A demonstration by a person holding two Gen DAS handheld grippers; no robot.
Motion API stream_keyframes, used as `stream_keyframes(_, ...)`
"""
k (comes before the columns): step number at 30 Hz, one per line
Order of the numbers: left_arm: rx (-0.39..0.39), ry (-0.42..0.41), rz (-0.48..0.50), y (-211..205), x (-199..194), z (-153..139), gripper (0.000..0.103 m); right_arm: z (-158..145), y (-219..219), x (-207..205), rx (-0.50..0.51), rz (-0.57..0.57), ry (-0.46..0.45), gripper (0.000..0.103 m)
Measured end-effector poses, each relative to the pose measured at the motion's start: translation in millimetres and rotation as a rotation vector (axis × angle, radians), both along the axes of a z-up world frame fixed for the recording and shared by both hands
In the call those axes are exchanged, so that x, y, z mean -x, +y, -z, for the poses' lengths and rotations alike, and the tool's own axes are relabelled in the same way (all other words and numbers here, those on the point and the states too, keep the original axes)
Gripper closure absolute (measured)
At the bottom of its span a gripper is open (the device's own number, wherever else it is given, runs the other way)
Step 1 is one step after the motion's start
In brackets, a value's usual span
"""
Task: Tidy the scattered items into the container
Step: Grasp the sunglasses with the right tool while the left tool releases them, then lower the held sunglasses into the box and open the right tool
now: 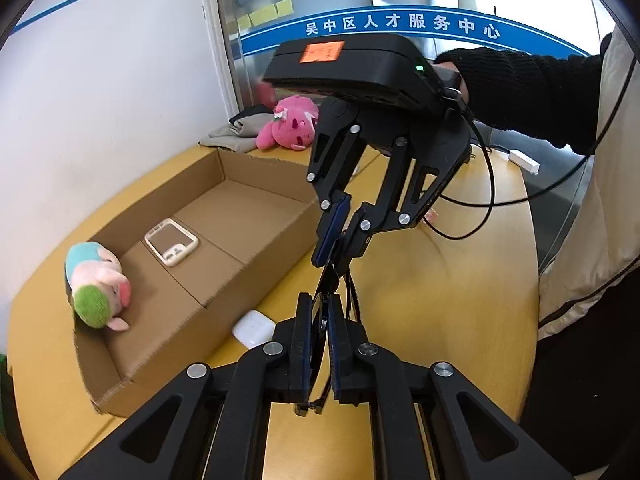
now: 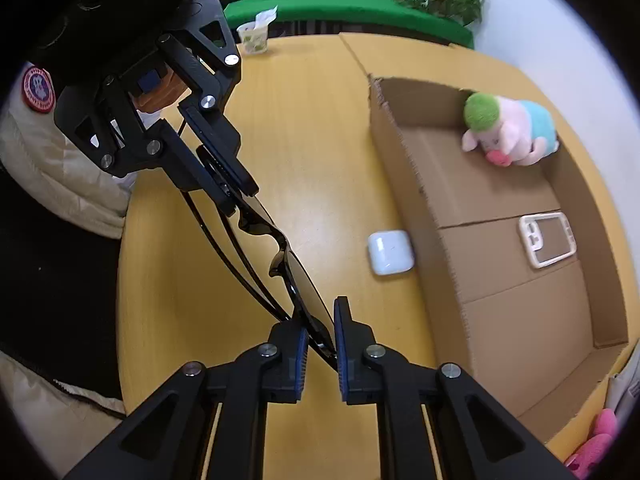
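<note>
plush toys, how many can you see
2. A pastel plush pig lies in one end of the cardboard box; a pink plush sits on the table beyond the box's other end. Others may be hidden out of view.

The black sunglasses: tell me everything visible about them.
The sunglasses are glossy black with dark lenses and thin temple arms, apparently plastic. They hang above the yellow table, edge-on, clear of the cardboard box. The left gripper clamps one lens end, and the right gripper pinches the other.
</note>
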State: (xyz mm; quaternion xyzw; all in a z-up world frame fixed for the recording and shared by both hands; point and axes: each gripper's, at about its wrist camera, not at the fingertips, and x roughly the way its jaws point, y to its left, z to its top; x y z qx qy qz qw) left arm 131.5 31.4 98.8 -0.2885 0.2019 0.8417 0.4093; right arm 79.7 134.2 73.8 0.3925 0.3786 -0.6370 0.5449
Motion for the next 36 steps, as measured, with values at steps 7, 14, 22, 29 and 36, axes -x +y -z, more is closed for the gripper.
stream_keyframes(7,0.071,0.072,0.003,-8.7,38.9,-10.9,0.092,-23.1,-10.1,25.5,0.009,0.049,0.114,0.094)
stream_keyframes(14,0.116,0.098,-0.037,-33.1,92.8,-13.3,0.09,-23.6,-25.9,67.5,0.003,0.117,0.195,0.097)
stream_keyframes(22,0.234,0.113,-0.049,-54.7,146.9,4.9,0.098,-17.8,-46.7,115.3,-0.015,0.166,0.243,0.1)
stream_keyframes(29,0.253,0.052,-0.123,-75.6,193.5,24.1,0.099,-6.2,-69.2,161.3,0.012,0.186,0.198,0.1)
stream_keyframes(36,0.214,0.031,-0.119,-70.0,201.8,26.7,0.098,11.2,-55.6,185.4,0.001,0.244,0.114,0.099)
